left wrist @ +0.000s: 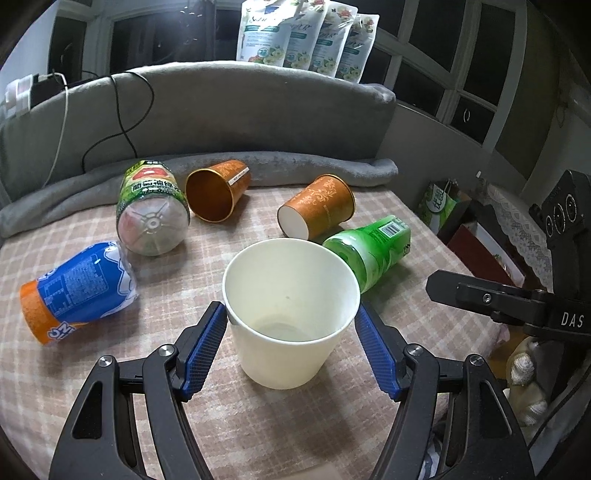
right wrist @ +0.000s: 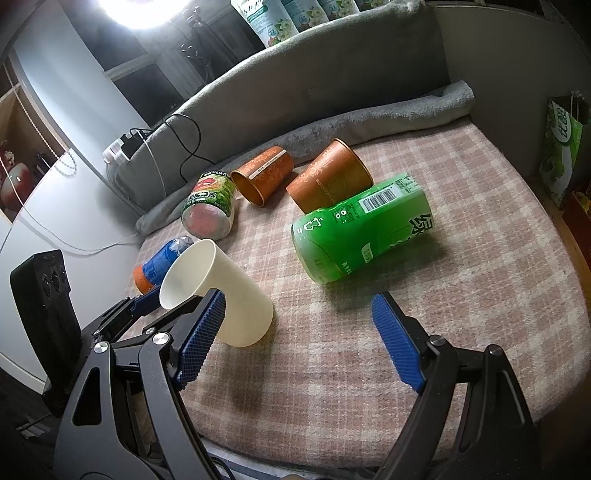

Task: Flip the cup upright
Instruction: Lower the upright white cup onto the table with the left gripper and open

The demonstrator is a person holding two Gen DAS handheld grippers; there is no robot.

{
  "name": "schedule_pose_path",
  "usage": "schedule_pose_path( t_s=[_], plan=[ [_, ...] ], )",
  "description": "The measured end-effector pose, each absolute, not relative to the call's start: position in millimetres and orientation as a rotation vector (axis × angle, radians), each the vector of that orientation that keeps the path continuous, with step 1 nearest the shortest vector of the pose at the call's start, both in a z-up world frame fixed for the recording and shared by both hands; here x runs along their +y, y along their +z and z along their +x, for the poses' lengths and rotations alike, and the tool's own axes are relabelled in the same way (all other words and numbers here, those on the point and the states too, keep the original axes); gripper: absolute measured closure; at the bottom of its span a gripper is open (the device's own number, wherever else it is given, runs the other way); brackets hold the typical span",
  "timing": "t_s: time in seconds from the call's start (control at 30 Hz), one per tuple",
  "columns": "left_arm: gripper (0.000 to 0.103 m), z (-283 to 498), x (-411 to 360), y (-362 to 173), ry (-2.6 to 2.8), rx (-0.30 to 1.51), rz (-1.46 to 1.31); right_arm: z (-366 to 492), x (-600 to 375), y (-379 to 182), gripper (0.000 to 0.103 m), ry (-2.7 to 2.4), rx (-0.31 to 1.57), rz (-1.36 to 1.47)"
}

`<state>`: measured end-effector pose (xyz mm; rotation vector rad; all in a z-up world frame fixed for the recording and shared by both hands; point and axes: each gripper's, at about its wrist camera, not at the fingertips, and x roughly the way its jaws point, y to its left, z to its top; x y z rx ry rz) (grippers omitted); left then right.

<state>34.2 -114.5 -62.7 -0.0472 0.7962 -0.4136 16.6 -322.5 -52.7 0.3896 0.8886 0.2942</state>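
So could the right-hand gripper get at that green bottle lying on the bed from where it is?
Probably yes. The right gripper is open and empty, and the green bottle lies just ahead with bare checked blanket between. The white cup sits off to its left, by the left gripper.

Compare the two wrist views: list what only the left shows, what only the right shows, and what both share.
Only the left wrist view shows the white cup's inside and bottom, and the left gripper's fingers on either side of it. Only the right wrist view shows the cup tilted, base on the checked cloth, the open, empty right gripper, and a bright lamp. Both show the green bottle, two orange cups and the blue bottle, all lying down.
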Motion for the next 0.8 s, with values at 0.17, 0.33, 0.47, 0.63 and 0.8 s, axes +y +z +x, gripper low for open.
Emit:
schedule_pose_path(
  t_s=[0.17, 0.33, 0.47, 0.63, 0.8],
  plan=[
    [0.031, 32.4, -113.1, -62.9, -0.416, 0.804, -0.061, 13.7, -322.1, -50.5, 0.019, 0.292, 0.882, 0.383],
    [0.031, 31.1, -111.6, -63.3, -0.425, 0.81, -0.067, 11.8, -320.7, -48.1, 0.019, 0.288, 0.874, 0.376],
    [0.031, 30.4, -109.3, -64.2, -0.436, 0.821, -0.078, 10.1, -318.5, -44.5, 0.019, 0.286, 0.864, 0.364],
    [0.03, 27.7, -107.3, -65.2, -0.45, 0.832, -0.086, 8.0, -314.2, -39.9, 0.019, 0.28, 0.847, 0.34],
    [0.029, 25.4, -104.5, -65.7, -0.452, 0.838, -0.087, 6.9, -311.3, -37.2, 0.019, 0.274, 0.836, 0.326]
  ],
)
